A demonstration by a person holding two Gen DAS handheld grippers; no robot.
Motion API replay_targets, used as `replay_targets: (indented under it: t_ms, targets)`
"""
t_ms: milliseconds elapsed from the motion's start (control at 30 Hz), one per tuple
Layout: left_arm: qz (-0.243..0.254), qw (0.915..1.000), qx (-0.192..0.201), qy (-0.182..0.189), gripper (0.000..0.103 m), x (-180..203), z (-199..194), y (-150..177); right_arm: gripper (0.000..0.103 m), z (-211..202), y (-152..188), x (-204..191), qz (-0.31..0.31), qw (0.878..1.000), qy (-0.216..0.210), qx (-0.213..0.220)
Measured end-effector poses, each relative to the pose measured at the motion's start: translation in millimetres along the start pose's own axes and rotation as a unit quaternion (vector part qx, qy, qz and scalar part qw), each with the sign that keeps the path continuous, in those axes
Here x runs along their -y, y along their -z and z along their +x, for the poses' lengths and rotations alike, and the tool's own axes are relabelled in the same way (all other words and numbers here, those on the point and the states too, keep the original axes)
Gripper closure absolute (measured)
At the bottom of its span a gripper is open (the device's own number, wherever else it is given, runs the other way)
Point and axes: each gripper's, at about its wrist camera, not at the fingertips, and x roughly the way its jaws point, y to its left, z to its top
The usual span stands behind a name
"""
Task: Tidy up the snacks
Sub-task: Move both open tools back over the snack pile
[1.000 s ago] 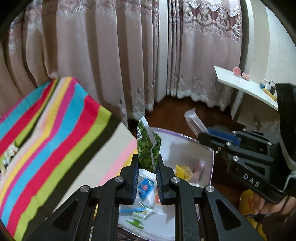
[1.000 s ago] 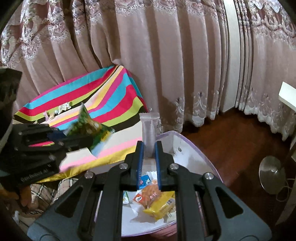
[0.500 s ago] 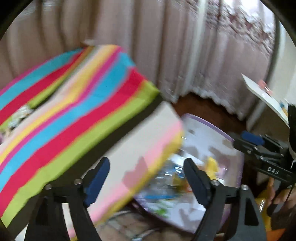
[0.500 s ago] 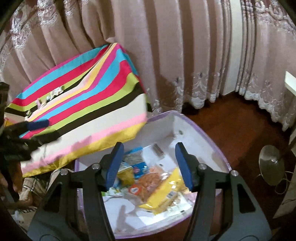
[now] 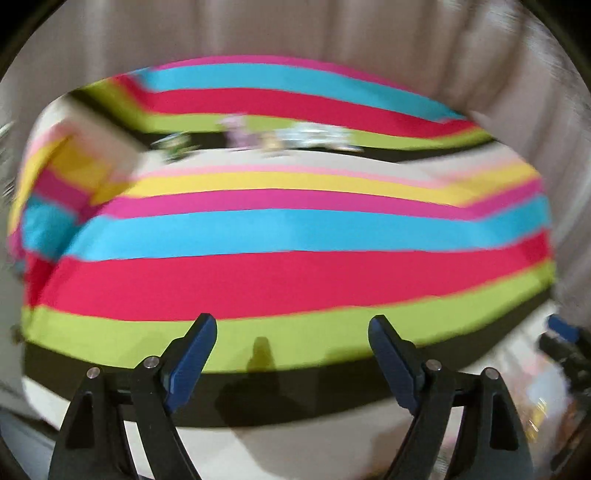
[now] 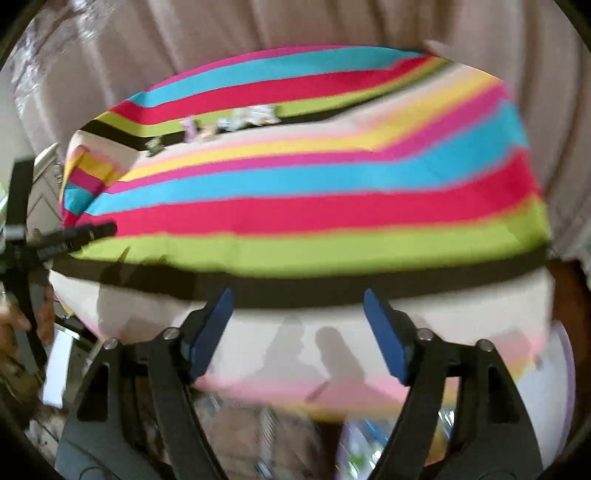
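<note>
Snacks (image 5: 295, 138) | blurred row along far stripes | right gripper (image 6: 297, 328) jaws opening, empty

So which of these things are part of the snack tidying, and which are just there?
Part of the job:
- left gripper, jaws apart, empty
- right gripper, jaws opening, empty
- snack packets on the striped cloth
- white tub

Just there:
- curtains

i can't make out the far snack packets (image 5: 295, 138), all smeared. the bin (image 6: 561, 373) is cut off lower right, its contents blurred.
</note>
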Motion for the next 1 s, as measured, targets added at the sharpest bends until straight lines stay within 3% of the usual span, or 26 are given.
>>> replay_targets:
  t_ms: [100,333,633,1000]
  targets:
    - [-0.034,0.9990,0.004,-0.029,0.018,-47,11,-12,0.019,43,-38,-24,-0.015,1.000,-0.014,-0.008]
    - [-0.115,0.9929,0.009,-0.032,0.018,-118,58,-72,0.019,136,-96,-59,-0.032,0.998,-0.030,-0.033]
    - [-0.160,0.9853,0.036,-0.046,0.018,-142,136,-156,0.019,223,-182,-28,0.005,1.000,-0.016,-0.025]
    - [-0.128,0.9875,0.046,-0.080,0.018,-138,184,-201,0.020,329,-254,-35,-0.064,0.996,0.036,-0.043]
